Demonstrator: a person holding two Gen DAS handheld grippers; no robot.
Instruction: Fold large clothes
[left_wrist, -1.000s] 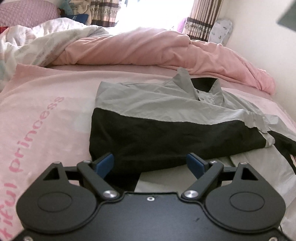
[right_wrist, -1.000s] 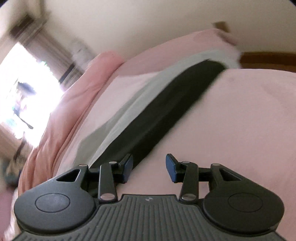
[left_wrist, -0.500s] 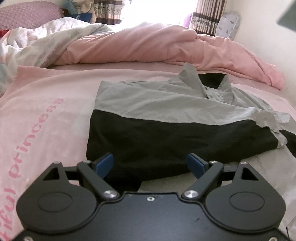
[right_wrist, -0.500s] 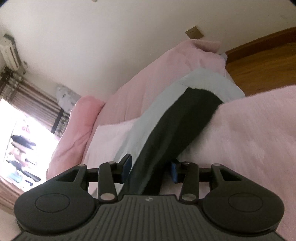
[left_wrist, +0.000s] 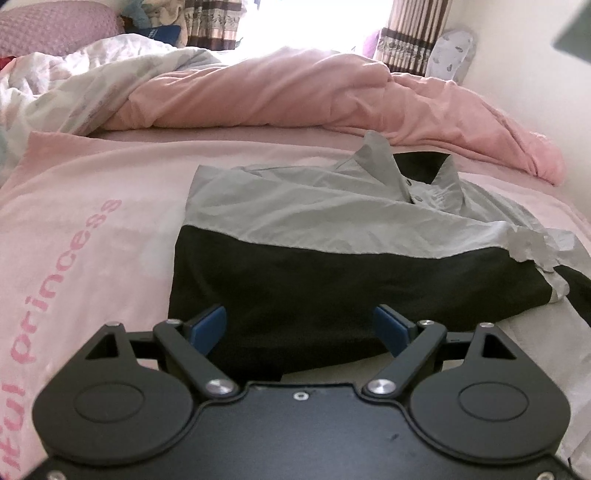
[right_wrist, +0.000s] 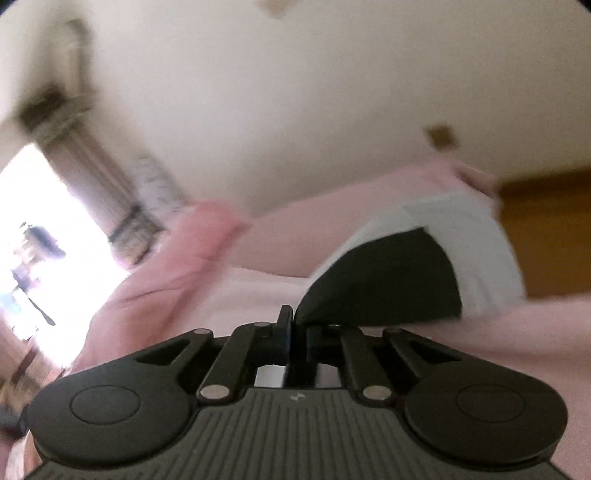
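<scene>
A grey and black collared jacket (left_wrist: 332, 236) lies partly folded on the pink bed, its collar toward the far side. My left gripper (left_wrist: 299, 326) is open, its blue-padded fingers (left_wrist: 207, 326) spread just above the jacket's black near edge, touching nothing. In the right wrist view, my right gripper (right_wrist: 297, 328) is shut on a black part of the jacket (right_wrist: 384, 284) and lifts it off the bed; grey fabric hangs behind it. This view is blurred.
A pink blanket with lettering (left_wrist: 74, 236) covers the bed. A bunched pink duvet (left_wrist: 295, 96) and a white patterned quilt (left_wrist: 74, 74) lie at the far side. Curtains and a bright window (left_wrist: 314, 22) are behind. A wall (right_wrist: 295, 110) and wooden floor (right_wrist: 546, 229) show at right.
My right gripper closed on the black part of the jacket and raised it. My left gripper stayed open and moved slightly closer to the jacket's near edge.
</scene>
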